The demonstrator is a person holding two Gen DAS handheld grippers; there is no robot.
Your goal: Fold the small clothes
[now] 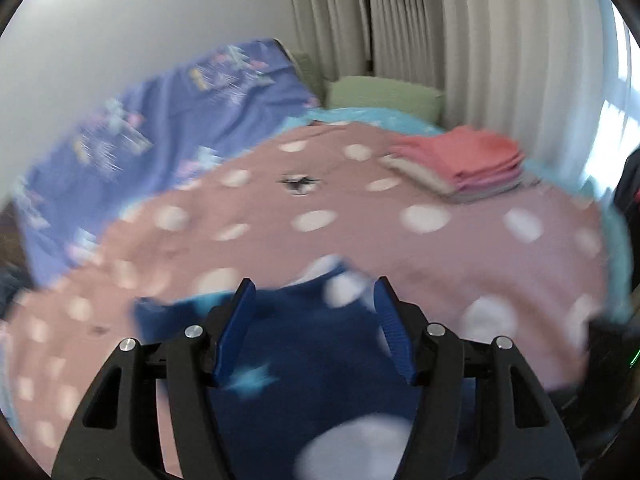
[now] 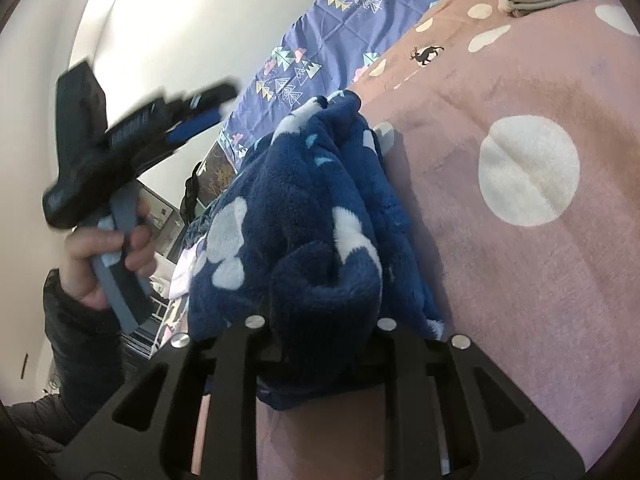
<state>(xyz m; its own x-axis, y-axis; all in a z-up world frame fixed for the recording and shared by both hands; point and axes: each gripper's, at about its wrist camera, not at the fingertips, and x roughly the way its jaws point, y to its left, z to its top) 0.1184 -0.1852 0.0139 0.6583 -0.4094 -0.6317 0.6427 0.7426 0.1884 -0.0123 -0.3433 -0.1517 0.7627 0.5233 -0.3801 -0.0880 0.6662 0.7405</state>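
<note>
A dark blue fleece garment with white blotches (image 2: pixel 320 216) lies bunched on the pink spotted blanket (image 2: pixel 520 280). My right gripper (image 2: pixel 320 320) is shut on a fold of it; the fingertips are buried in the fleece. My left gripper (image 1: pixel 314 312) is open, its blue pads (image 1: pixel 236 328) spread above the same garment (image 1: pixel 320 380), not touching it as far as the blur shows. In the right wrist view the left gripper (image 2: pixel 208 108) hovers in the air to the left, held by a hand (image 2: pixel 104 256).
A stack of folded pink and grey clothes (image 1: pixel 464 164) sits at the far right of the blanket. A purple patterned sheet (image 1: pixel 168 120) runs along the wall. Green pillows (image 1: pixel 380 94) and curtains (image 1: pixel 440 20) are behind.
</note>
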